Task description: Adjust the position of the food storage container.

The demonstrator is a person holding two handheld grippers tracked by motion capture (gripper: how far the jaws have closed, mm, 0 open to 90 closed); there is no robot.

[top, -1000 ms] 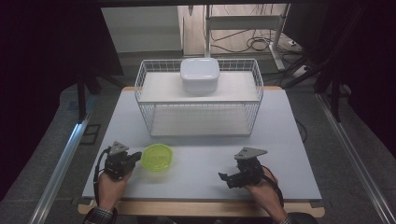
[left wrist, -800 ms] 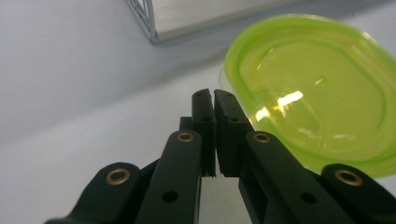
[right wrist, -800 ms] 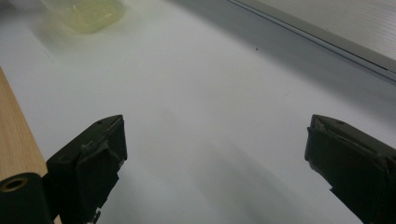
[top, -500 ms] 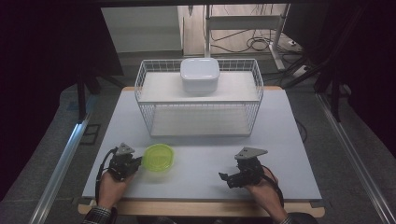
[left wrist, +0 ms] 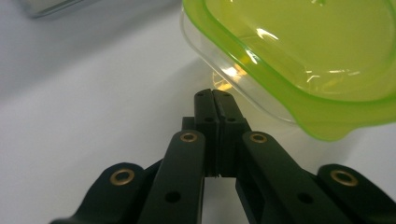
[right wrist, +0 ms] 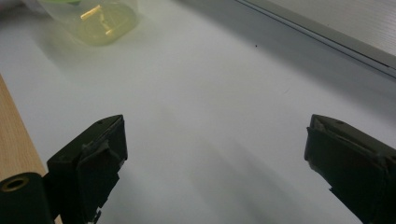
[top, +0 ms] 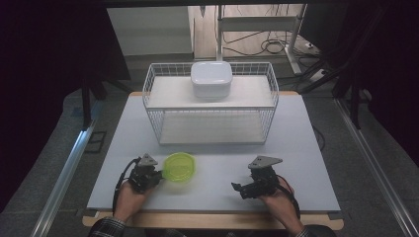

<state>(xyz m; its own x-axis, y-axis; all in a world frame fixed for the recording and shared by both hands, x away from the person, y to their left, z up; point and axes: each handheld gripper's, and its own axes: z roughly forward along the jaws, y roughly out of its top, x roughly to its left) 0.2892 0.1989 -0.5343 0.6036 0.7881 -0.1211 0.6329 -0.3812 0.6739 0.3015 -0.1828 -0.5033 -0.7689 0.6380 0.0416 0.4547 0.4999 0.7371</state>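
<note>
A clear tub with a lime-green lid (top: 179, 167) sits on the white table near its front left. My left gripper (top: 159, 176) lies just left of the tub, pointing at it. In the left gripper view its jaws are shut (left wrist: 214, 95) with nothing between them, and their tips are at the foot of the tub's wall (left wrist: 299, 56), under the lid's rim. At the front right my right gripper (top: 237, 188) rests open, pointing left across bare table. Its two fingers stand wide apart (right wrist: 215, 154), and the tub (right wrist: 100, 18) shows far off.
A white wire rack (top: 210, 106) with two shelves stands at the back middle of the table, with a white lidded box (top: 211, 79) on its top shelf. The table's wooden front edge (top: 212, 219) runs just behind both hands.
My left gripper has moved right and slightly down, up against the green-lidded tub, which seems nudged a little to the right. The right gripper has kept still.
</note>
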